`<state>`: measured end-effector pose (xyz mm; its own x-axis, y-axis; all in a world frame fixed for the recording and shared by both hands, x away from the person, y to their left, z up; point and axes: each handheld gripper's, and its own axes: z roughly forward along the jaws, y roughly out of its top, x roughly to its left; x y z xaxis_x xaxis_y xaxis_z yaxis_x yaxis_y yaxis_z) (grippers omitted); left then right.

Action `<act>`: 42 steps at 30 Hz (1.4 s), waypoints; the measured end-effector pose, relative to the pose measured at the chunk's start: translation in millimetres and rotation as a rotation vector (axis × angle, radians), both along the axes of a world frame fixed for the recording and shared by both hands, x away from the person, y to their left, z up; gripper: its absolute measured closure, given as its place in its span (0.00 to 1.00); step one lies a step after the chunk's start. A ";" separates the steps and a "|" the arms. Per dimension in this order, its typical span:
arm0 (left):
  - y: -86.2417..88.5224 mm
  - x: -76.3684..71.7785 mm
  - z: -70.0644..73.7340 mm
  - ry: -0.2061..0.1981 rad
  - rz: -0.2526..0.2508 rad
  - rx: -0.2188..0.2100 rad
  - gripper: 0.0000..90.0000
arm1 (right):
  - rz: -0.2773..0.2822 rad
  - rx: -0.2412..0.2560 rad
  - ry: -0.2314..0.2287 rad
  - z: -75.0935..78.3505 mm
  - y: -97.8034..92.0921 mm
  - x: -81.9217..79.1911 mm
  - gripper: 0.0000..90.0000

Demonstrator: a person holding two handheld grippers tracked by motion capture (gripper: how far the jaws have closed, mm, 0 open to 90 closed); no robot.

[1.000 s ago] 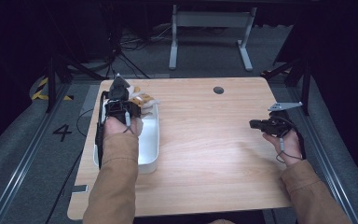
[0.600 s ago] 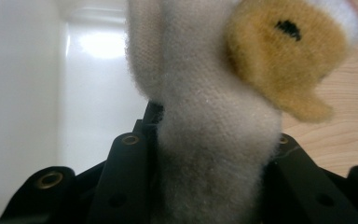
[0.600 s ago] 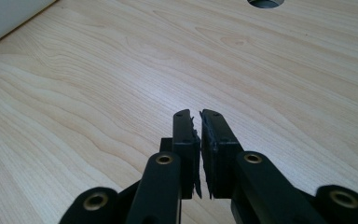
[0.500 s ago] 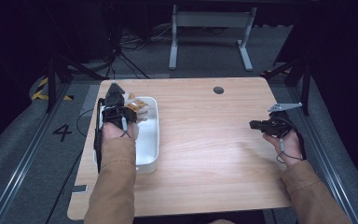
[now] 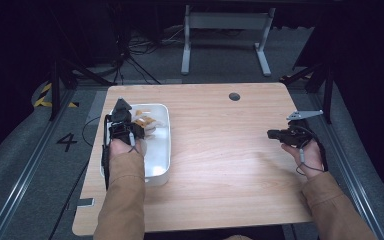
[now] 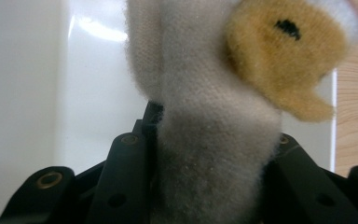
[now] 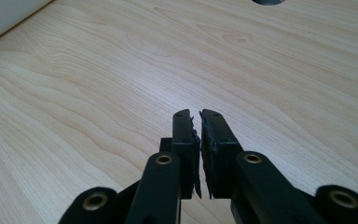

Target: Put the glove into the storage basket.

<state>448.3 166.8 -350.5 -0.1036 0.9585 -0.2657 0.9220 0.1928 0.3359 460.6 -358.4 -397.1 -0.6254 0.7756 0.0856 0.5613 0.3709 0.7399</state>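
A cream plush toy (image 6: 214,140) with a tan patch (image 6: 284,51) is clamped between the jaws of my left gripper (image 6: 209,135). In the high view the left gripper (image 5: 127,124) hangs over the far half of a white tray (image 5: 168,145) at the table's left, with the plush toy (image 5: 147,121) showing just to its right. The tray's glossy white floor (image 6: 93,84) lies close behind the toy. My right gripper (image 5: 279,134) rests low near the table's right edge. Its jaws (image 7: 195,114) are together with nothing between them.
The light wooden table (image 5: 220,165) has a round cable hole (image 5: 234,96) at the far middle. A corner of the white tray (image 7: 4,14) shows far off in the right gripper view. Dark floor and a metal stand (image 5: 225,30) lie beyond the table.
My left gripper has drawn back toward the person with the plush toy, from the tray's far edge to over the tray. The right gripper has stayed put.
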 end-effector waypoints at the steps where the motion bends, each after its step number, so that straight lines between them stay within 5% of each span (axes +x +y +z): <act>1: 1.0 0.0 -1.1 -0.001 0.003 0.002 0.74 | 0.000 0.000 0.000 0.0 0.0 -0.1 0.93; 18: 2.2 4.5 -23.5 0.011 0.059 0.005 0.73 | 0.001 -0.003 0.000 -1.3 -0.5 0.3 0.93; 42: 2.5 8.2 -47.7 0.126 0.037 0.013 0.69 | 0.004 0.000 0.000 -2.1 -0.3 0.2 0.92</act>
<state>456.5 169.2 -398.2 -0.1706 0.9568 -0.2356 0.9495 0.2235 0.2202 460.8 -358.7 -399.3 -0.6285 0.7731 0.0858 0.5596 0.3728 0.7402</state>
